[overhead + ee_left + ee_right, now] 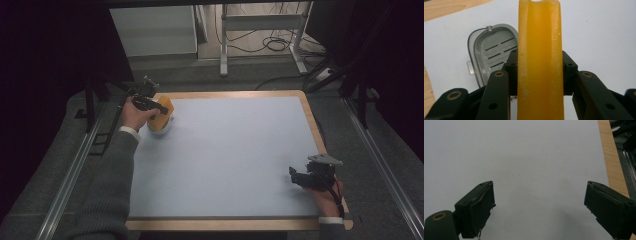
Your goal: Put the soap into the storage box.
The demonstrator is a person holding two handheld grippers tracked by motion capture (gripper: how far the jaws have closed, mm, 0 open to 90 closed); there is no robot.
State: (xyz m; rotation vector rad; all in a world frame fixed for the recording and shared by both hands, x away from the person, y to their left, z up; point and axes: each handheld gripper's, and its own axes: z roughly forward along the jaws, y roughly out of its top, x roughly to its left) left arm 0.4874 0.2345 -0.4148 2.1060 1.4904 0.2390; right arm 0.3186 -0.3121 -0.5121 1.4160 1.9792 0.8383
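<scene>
- The left gripper (159, 107) is near the far left corner of the pale blue table top with a light wooden border (235, 160), and the person's left hand (133, 114) carries it.
- Its two black jaws are clenched on a translucent orange-yellow block with a groove along its length (539, 62); in the left gripper view the pads press on both long sides of this block.
- In the high view the same orange-yellow block (162, 116) is held above a small grey container (167, 127), which stands on the surface close to the far left corner.
- In the left gripper view this container appears as a grey plastic dish of rounded shape with dark slots in its bottom (491, 51) and a thin metal wire at its rim.
- The inside of the grey dish that I can see is bare; the block and the left jaw cover its right part, so I cannot tell what lies there.
- I cannot tell if the block touches the dish or stays just over it.
- The right gripper (296, 177) is near the right edge of the table top, toward the near right corner, in the person's right hand (327, 195).
- Its jaws are released and stand wide apart, with bare surface between them in the right gripper view (537, 207).
- The two grippers are well apart.
</scene>
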